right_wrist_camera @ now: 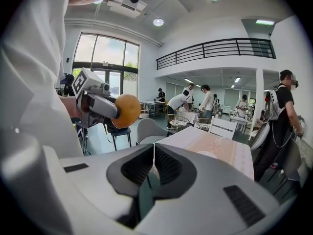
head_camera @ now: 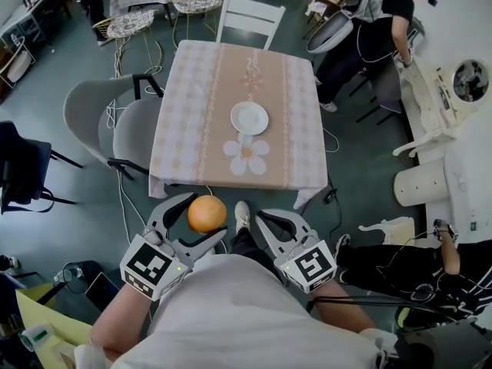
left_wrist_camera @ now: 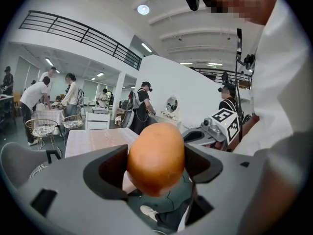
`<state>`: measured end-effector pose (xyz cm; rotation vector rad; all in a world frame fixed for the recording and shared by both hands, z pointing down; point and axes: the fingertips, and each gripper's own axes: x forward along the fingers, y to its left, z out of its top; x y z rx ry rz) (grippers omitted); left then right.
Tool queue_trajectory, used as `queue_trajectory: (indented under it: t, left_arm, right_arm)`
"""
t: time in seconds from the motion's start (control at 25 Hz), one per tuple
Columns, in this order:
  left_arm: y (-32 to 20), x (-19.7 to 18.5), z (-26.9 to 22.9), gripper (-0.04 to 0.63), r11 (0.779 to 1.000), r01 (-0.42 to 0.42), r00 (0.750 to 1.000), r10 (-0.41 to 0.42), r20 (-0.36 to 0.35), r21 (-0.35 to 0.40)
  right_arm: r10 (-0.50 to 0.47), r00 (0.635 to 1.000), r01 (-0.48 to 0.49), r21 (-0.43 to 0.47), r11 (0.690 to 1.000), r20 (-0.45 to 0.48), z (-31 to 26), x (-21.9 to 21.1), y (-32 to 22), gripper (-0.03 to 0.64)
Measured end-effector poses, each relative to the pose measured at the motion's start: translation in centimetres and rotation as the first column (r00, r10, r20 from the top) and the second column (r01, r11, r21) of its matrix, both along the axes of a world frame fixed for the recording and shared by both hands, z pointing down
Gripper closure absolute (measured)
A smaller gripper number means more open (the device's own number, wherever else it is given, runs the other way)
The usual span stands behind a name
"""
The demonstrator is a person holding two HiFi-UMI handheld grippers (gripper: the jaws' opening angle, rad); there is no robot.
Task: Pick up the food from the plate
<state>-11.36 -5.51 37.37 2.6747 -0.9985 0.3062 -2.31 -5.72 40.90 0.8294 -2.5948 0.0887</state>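
Note:
An orange round bun (head_camera: pixel 207 214) sits between the jaws of my left gripper (head_camera: pixel 201 220), which is shut on it, held close to my body off the table's near edge. It fills the middle of the left gripper view as the bun (left_wrist_camera: pixel 156 158), and the right gripper view shows the bun (right_wrist_camera: pixel 126 110) at left. My right gripper (head_camera: pixel 261 217) is beside it, shut with nothing between its tips (right_wrist_camera: pixel 154 148). The white plate (head_camera: pixel 250 118) lies empty on the table (head_camera: pixel 192 129), above a flower print (head_camera: pixel 247 155).
A white chair (head_camera: pixel 250 20) stands at the table's far side and grey chairs (head_camera: pixel 115 121) at its left. A person in black (head_camera: pixel 369 29) stands at the back right. White equipment (head_camera: pixel 453 98) lines the right edge. Cables trail on the floor.

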Motion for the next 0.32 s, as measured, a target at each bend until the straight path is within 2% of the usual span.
queue_trajectory:
  t: [0.32]
  left_arm:
    - [-0.6,1.3,0.3,0.23,1.0,-0.013,1.0,0.014,0.012,-0.013]
  right_arm:
    - [0.004,1.0,-0.004,-0.006,1.0,0.005,-0.2,1.4,-0.2,0.6]
